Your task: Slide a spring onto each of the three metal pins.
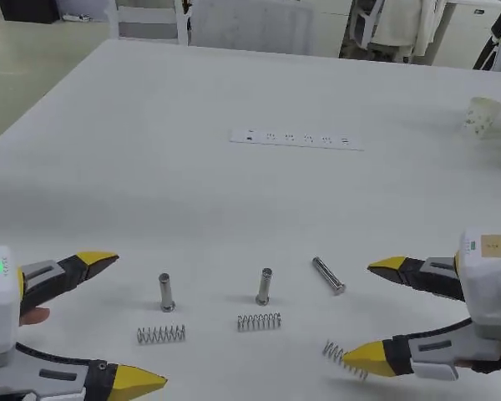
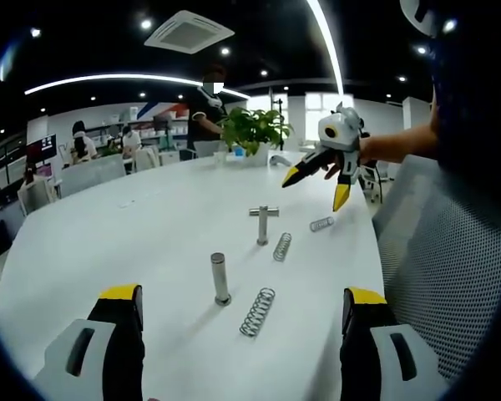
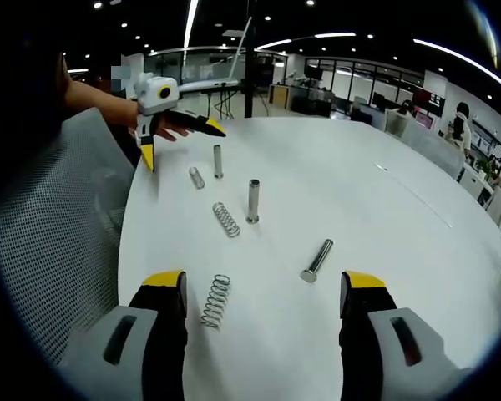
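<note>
Two metal pins stand upright on the white table, the left pin and the middle pin. A third pin lies on its side to the right. In front of each lies a loose spring: the left spring, the middle spring and the right spring. My left gripper is open at the lower left, facing the left pin and its spring. Open too, my right gripper points at the lying pin and the right spring. Neither holds anything.
A flush power strip sits in the table's middle, and a paper cup stands at the far right. A grey mesh chair is at the near table edge. Several people and a potted plant are beyond the far end.
</note>
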Action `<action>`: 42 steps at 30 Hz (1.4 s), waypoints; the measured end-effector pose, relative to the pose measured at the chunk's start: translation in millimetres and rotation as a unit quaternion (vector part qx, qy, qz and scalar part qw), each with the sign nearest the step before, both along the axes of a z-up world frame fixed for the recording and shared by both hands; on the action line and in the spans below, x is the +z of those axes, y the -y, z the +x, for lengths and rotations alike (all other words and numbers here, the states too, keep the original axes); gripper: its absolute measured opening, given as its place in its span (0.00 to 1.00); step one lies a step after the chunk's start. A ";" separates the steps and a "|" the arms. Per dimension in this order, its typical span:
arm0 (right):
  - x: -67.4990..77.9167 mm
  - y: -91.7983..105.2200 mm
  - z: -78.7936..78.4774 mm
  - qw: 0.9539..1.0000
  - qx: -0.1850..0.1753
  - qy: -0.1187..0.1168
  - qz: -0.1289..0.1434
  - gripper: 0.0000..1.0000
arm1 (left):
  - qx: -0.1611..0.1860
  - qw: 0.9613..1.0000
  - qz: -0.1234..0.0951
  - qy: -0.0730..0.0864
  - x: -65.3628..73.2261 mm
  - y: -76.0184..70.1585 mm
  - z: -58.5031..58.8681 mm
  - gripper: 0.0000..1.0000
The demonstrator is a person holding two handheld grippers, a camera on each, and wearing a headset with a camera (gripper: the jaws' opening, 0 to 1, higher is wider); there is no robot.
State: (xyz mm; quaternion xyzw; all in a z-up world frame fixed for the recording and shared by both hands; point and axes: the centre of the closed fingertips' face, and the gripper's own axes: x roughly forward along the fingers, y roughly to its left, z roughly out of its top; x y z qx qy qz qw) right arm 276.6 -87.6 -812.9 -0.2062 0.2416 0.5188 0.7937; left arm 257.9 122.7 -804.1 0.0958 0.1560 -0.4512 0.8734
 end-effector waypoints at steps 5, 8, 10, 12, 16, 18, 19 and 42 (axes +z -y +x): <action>-0.7 -0.1 0.3 1.000 0.000 -0.001 0.000 0.75 | 0.000 1.000 0.001 -0.001 0.0 0.3 0.1 0.97; -1.0 -0.1 0.6 1.000 -0.001 -0.001 0.001 0.75 | 0.001 1.000 0.001 -0.001 0.1 0.5 0.8 0.97; -1.2 0.1 0.9 1.000 -0.001 -0.001 0.001 0.75 | 0.000 1.000 0.001 -0.001 0.0 0.7 1.1 0.97; -1.0 0.2 1.1 1.000 -0.001 -0.001 0.002 0.75 | 0.000 1.000 0.001 0.000 -0.1 1.3 1.3 0.97; -0.9 0.5 1.9 1.000 -0.001 -0.001 0.001 0.75 | 0.000 1.000 0.001 0.000 0.1 2.2 1.4 0.97; -1.0 0.6 2.2 1.000 -0.001 -0.001 0.001 0.75 | 0.000 1.000 0.001 -0.001 -0.1 2.0 1.4 0.97; -1.0 0.4 2.2 1.000 -0.001 -0.001 0.002 0.75 | 0.000 1.000 0.000 -0.001 0.0 1.9 1.4 0.97; 3.7 -0.4 6.9 1.000 -0.005 -0.001 0.001 0.74 | 0.002 1.000 -0.001 0.001 0.8 -0.6 3.0 0.97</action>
